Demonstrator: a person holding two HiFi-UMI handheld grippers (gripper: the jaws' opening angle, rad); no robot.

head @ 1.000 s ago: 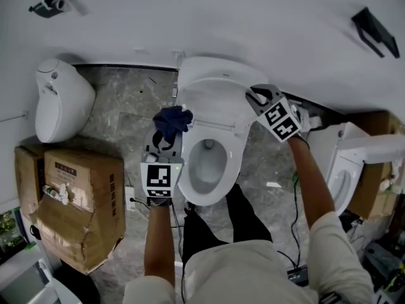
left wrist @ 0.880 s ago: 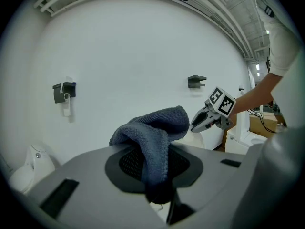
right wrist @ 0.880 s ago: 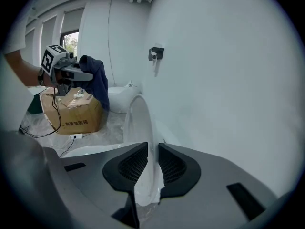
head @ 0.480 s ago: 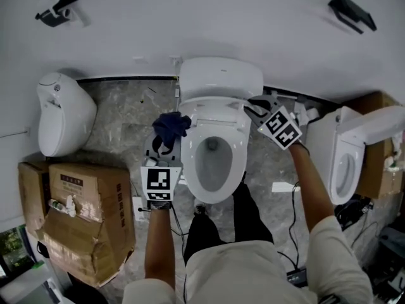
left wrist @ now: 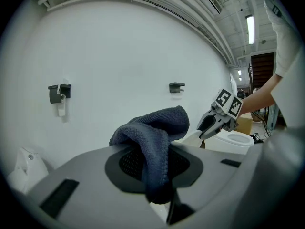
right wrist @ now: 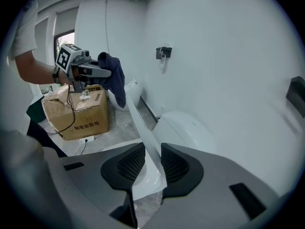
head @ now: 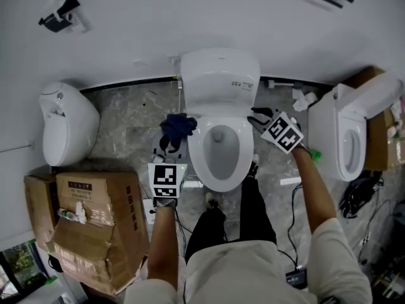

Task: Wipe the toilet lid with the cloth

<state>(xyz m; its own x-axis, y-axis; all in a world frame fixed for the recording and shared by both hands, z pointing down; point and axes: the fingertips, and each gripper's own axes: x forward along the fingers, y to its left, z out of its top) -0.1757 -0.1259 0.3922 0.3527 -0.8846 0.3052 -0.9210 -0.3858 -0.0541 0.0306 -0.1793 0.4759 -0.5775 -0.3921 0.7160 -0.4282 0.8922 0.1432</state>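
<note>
Grey marble floor, white wall, white toilet, cardboard boxes

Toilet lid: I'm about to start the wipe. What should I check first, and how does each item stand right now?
1. Cloth clamped in left tongs: ok.
2. Lid raised upright: ok.
3. Right tongs clear of the lid: not ok. They have just been opening and the pads are apart, but the lid's edge stands between them.
4. Cloth on the lid's face: not ok. It hangs beside the lid's left edge.
5. Lid stays up unaided: cannot tell.
</note>
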